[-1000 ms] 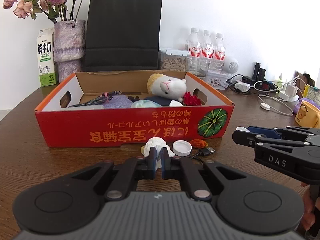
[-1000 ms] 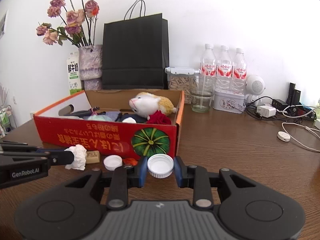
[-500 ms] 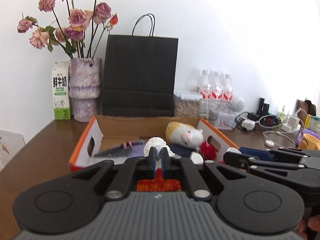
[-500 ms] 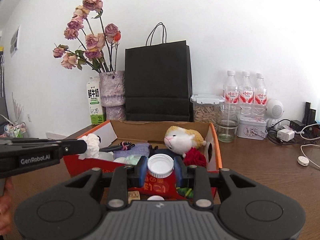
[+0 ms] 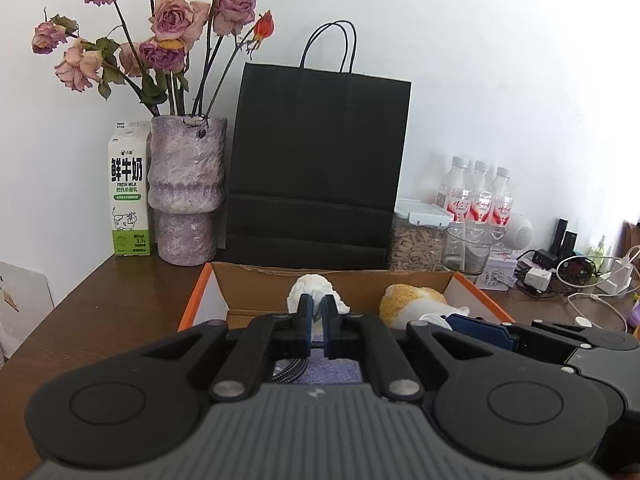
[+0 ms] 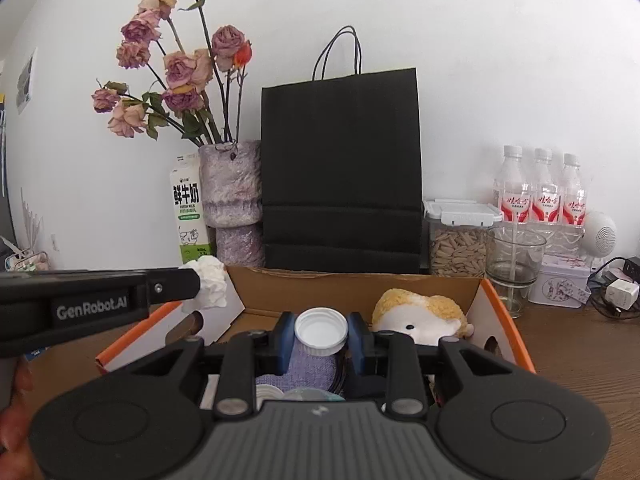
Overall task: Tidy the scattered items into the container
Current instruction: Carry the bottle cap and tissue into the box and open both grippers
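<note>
My left gripper [image 5: 316,314] is shut on a crumpled white tissue wad [image 5: 310,286] and holds it above the orange cardboard box [image 5: 198,292]. The wad also shows in the right wrist view [image 6: 208,284], over the box's left wall [image 6: 132,340]. My right gripper [image 6: 320,336] is shut on a white bottle cap [image 6: 320,326] and holds it above the box's inside. In the box lie a plush sheep [image 6: 420,314], a purple cloth [image 6: 312,368] and a second white cap [image 6: 266,392].
Behind the box stand a black paper bag [image 5: 316,164], a purple vase of dried roses [image 5: 184,188], a milk carton [image 5: 128,196], a seed jar [image 6: 460,236], a glass [image 6: 514,264] and three water bottles [image 6: 540,188]. Chargers and cables [image 5: 568,276] lie at the right.
Both grippers rose from the table in front of the box and moved forward over it, carrying the tissue wad and the cap. The box front is out of view now.
</note>
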